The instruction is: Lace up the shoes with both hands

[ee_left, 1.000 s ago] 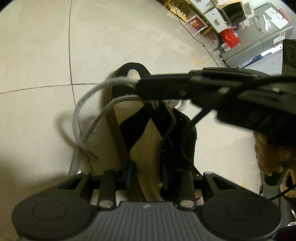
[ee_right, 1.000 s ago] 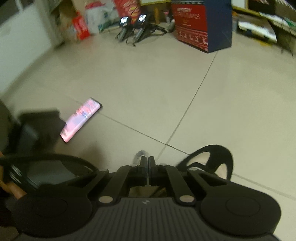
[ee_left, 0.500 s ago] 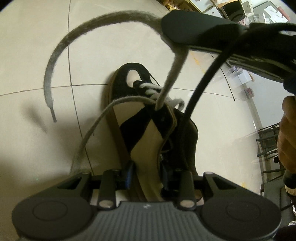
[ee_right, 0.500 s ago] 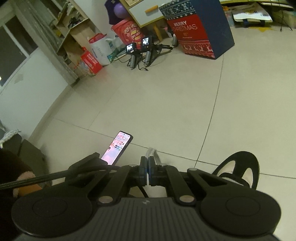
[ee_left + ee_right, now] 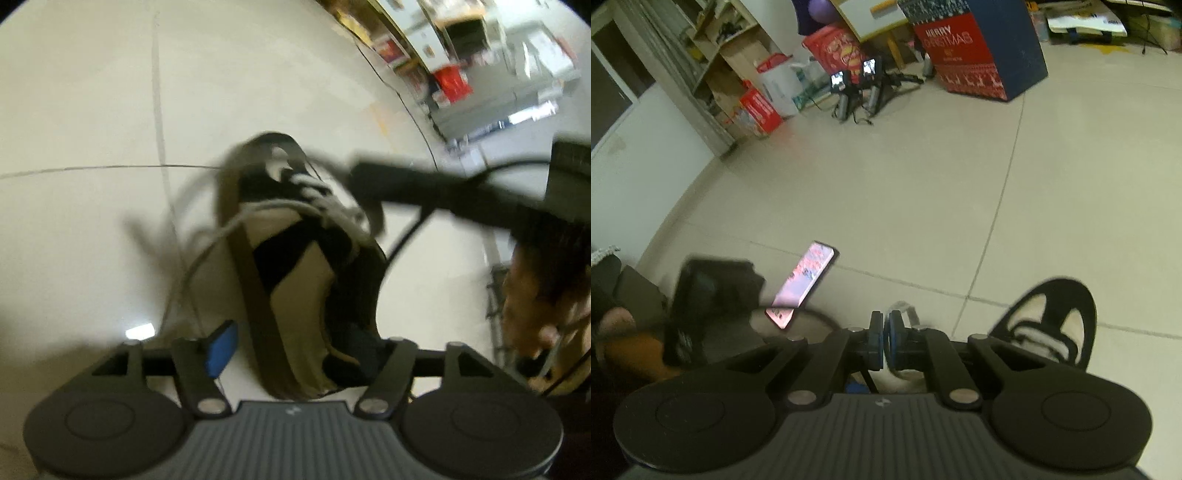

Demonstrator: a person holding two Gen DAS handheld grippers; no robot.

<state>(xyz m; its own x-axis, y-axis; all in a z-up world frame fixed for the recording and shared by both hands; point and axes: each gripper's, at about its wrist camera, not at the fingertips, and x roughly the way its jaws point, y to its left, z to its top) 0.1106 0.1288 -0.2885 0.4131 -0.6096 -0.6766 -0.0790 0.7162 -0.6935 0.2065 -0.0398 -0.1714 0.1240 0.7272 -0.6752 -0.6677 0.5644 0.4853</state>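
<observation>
Black-and-tan canvas shoe (image 5: 295, 266) lies on the floor between the left gripper (image 5: 295, 354)'s jaws, which were narrower a second ago and are opening, gripping nothing. The right gripper (image 5: 885, 341), nearly closed, is parting too, apparently freeing the lace (image 5: 905, 308); blur hides the eyelets.

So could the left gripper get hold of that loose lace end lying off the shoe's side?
Probably yes. The left gripper, its jaws opening, straddles only the shoe. The loose lace trails over bare floor just beside its left finger, with nothing lying between; the right gripper works farther along the shoe.
</observation>
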